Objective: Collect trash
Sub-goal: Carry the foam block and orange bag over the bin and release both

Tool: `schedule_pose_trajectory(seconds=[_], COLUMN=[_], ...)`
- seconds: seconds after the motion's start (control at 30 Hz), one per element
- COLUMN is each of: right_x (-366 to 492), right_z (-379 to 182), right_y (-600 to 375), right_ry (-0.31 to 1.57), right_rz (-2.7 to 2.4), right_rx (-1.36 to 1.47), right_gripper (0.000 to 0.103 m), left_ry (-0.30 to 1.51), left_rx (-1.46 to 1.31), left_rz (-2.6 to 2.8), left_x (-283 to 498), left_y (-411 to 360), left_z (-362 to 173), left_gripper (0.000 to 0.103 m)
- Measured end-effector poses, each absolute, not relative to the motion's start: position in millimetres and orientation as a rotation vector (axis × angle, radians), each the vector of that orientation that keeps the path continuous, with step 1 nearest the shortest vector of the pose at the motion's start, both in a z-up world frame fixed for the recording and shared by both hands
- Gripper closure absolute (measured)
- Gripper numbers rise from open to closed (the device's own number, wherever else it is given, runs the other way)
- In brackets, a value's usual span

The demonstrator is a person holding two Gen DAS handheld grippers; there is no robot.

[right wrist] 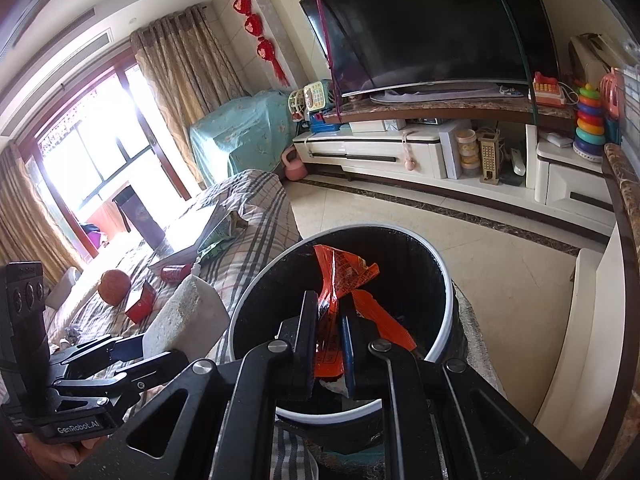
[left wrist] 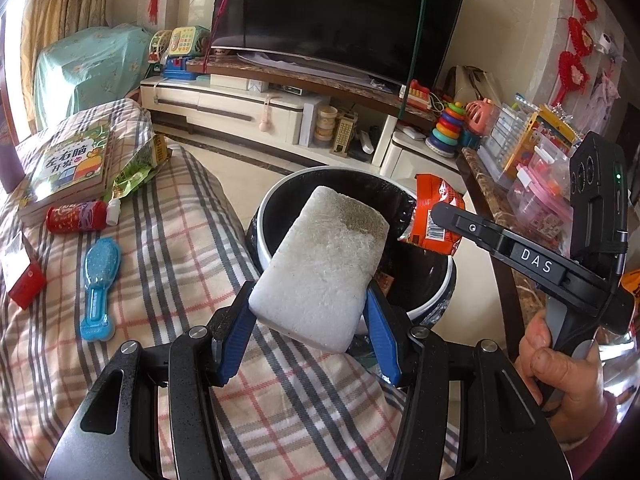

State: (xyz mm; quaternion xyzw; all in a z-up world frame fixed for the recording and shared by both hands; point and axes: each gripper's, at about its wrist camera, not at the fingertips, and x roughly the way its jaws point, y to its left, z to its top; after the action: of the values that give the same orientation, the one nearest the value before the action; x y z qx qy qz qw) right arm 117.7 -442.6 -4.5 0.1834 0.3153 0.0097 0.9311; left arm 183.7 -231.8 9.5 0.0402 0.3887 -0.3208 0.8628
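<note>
My left gripper (left wrist: 310, 312) is shut on a white foam block (left wrist: 324, 264), held tilted at the near rim of the round black bin with a white rim (left wrist: 432, 308). My right gripper (right wrist: 330, 316) is shut on a crumpled orange snack wrapper (right wrist: 344, 276), held over the open bin (right wrist: 448, 300). The wrapper (left wrist: 436, 216) and right gripper (left wrist: 440, 212) also show in the left wrist view above the bin's right side. The foam block (right wrist: 188, 316) and left gripper (right wrist: 132, 348) show in the right wrist view, left of the bin.
A plaid-covered surface (left wrist: 160, 240) left of the bin holds books (left wrist: 68, 168), a green wrapper (left wrist: 136, 172), a red can (left wrist: 76, 220), a small white bottle (left wrist: 113, 210), a blue brush (left wrist: 98, 292) and a red box (left wrist: 22, 276). A TV stand (left wrist: 280, 100) stands behind; a cluttered marble counter (left wrist: 496, 204) at right.
</note>
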Motion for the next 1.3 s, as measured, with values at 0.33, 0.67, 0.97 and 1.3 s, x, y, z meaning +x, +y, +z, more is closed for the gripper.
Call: schedule_pose_trajectory(seconds=[0.33,0.67,0.97,1.3], right_x=[126.6,134.5,141.4,146.1], right_z=[-14.1,-18.1,-21.9,-25.8], right_y=[-451.4,-459.2,-461.6,-466.0], right_ry=[0.675,0.689,0.702,0.716], right_rz=[0.008,0.002,-0.003,-0.010], right_rx=[0.397,0.406,0.405,0.414], right_gripper=[0.093,0.093,0.093,0.090], left_ry=[0.826,0.844,0.868,0.874], left_rx=[0.091,0.101,0.098,0.107], left_rz=[-0.670,-0.677,-0.678,-0.681], left_x=[196.7,206.8,214.3,218.3], left_y=[-242.6,-255.0,-260.8,-265.2], left_z=[6.8,1.3,-4.5,-5.8], left_gripper=[0.051,0.051,0.051,0.050])
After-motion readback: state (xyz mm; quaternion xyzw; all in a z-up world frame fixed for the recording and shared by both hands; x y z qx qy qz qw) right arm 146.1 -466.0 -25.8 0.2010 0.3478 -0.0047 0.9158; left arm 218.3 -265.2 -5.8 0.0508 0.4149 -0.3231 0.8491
